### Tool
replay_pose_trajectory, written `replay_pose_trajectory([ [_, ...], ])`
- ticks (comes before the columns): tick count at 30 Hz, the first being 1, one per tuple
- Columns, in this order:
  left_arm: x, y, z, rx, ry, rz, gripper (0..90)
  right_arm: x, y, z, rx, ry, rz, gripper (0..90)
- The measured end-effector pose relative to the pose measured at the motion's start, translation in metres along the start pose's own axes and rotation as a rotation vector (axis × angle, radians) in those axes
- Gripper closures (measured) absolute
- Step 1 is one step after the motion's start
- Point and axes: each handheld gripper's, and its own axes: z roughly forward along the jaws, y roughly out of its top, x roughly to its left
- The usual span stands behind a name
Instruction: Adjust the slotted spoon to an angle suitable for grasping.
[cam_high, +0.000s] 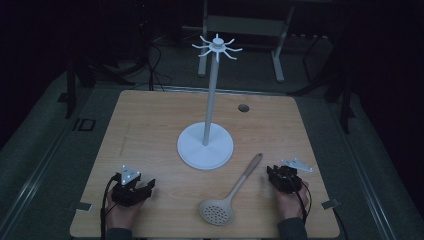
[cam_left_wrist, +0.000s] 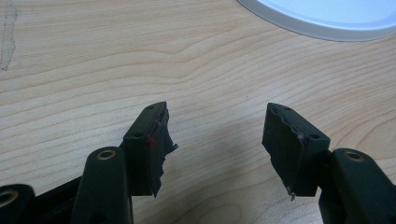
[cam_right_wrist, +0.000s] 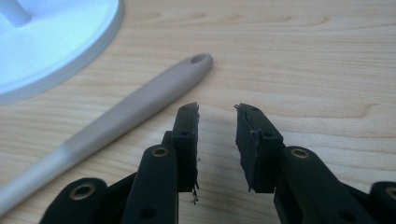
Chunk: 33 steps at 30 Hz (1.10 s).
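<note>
Two grippers resting low at the table's near edge, neither carrying anything. Left gripper at about 7 o'clock from the white stand, jaws spread wide over bare wood in its own view, nothing between them; parked well apart from the work, probably so as to leave the middle free. Right gripper at about 4 o'clock from the stand, jaws parted by a narrow gap, pinching nothing. Slotted spoon flat on the table between the two hands, perforated bowl toward the near edge at 6 o'clock, handle slanting up toward 1 o'clock and ending just beside the stand's round base. Handle tip with its hanging hole just ahead and left of the right jaws, near but not touching. Hook crown atop the tall pole, arms fanned out, bare. Likely reading: spoon laid handle-up for an easy grasp by the right hand, hole meant for one of those hooks; narrow opening perhaps already suited to the slim handle.
</note>
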Motion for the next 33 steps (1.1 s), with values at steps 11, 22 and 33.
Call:
replay_pose_trajectory([
  [11,0.002,-0.001,-0.002,-0.004,0.002,-0.008,41.3,0.027,0.004,-0.005,0.010,0.040,-0.080,71.3],
  [22,0.003,-0.001,-0.002,-0.005,0.004,-0.011,41.2,0.049,0.007,0.004,0.023,0.096,-0.098,58.4],
  [33,0.004,-0.001,-0.003,-0.011,0.004,-0.017,41.2,0.069,0.007,0.025,0.101,0.056,-0.065,25.2],
])
